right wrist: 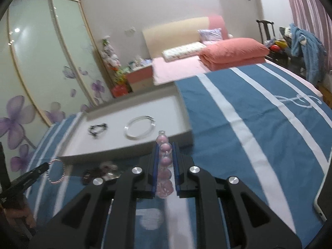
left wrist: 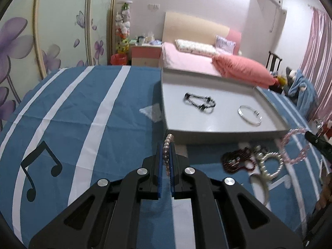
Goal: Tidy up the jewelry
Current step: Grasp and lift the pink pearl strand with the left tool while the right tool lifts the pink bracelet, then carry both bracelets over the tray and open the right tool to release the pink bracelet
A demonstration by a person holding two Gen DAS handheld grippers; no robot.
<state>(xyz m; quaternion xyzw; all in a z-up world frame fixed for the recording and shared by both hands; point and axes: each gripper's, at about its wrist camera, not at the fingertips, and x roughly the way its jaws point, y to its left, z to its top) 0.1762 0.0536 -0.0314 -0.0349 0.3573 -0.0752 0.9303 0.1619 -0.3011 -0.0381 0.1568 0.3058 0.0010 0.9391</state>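
Jewelry tray (left wrist: 228,133) holding black bead bracelet (left wrist: 199,103) and silver bangle (left wrist: 250,115), left tool (left wrist: 166,145) clamping pearl bracelet (left wrist: 167,145), right tool (right wrist: 166,148) clamping pink bead bracelet (right wrist: 165,159)

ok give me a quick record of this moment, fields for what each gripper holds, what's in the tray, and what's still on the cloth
left gripper: shut on small-bead pink bracelet
right gripper: shut on large-bead pink bracelet
grey tray: black beaded bracelet, silver bangle
striped blue cloth: dark red bracelet, white pearl bracelet
position: both grippers near the tray's front wall
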